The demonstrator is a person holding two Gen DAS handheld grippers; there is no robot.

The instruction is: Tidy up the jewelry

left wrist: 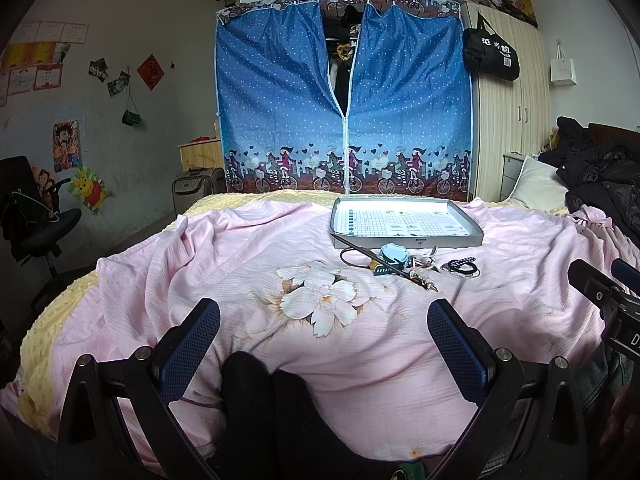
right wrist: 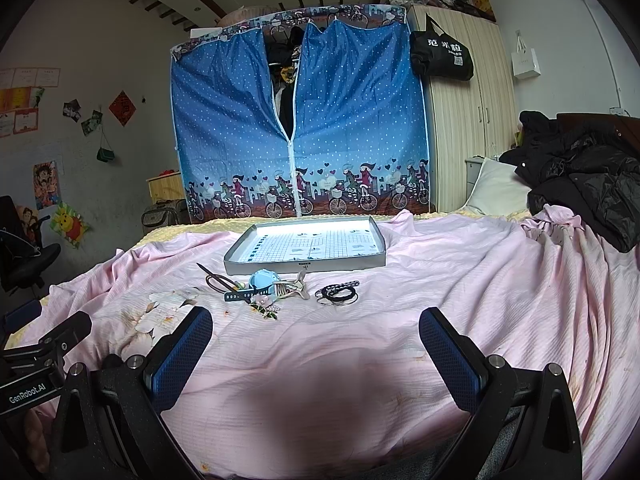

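Left claw (left wrist: pixel 324 344): spread wide, holding nothing, low in the left wrist frame over the pink bedspread (left wrist: pixel 240 240); blue padded fingers (left wrist: pixel 192 344) apart on either side of a printed white flower (left wrist: pixel 320 300).
Right claw (right wrist: pixel 316 350): also spread wide and empty, at the bottom of the right wrist frame above bare pink cloth; seen too at the right edge of the left wrist frame.
Tray (right wrist: pixel 304 266): shallow, grey-rimmed, with a pale grid-printed floor, lying on the bed in the middle of both frames, beyond the jewelry.
Jewelry pile: on the bedspread just in front of the tray's near rim, well apart from both claws.
Light blue watch (right wrist: pixel 262 280): in the middle of the pile, dark strap trailing toward the lower left.
Hair stick (left wrist: pixel 372 256): long, thin, dark, lying slantwise through the pile, decorated end nearest the claws.
Pale hair claw clip (right wrist: pixel 290 288): just right of the watch, touching it.
Black hair ties and bangles (right wrist: pixel 338 293): small heap at the right end of the pile, slightly apart from the clip.
Blue dotted wardrobe (left wrist: pixel 344 100): upper centre, behind the bed, zip partly open.
Black coat (right wrist: pixel 580 176): heaped at the right of the bed.
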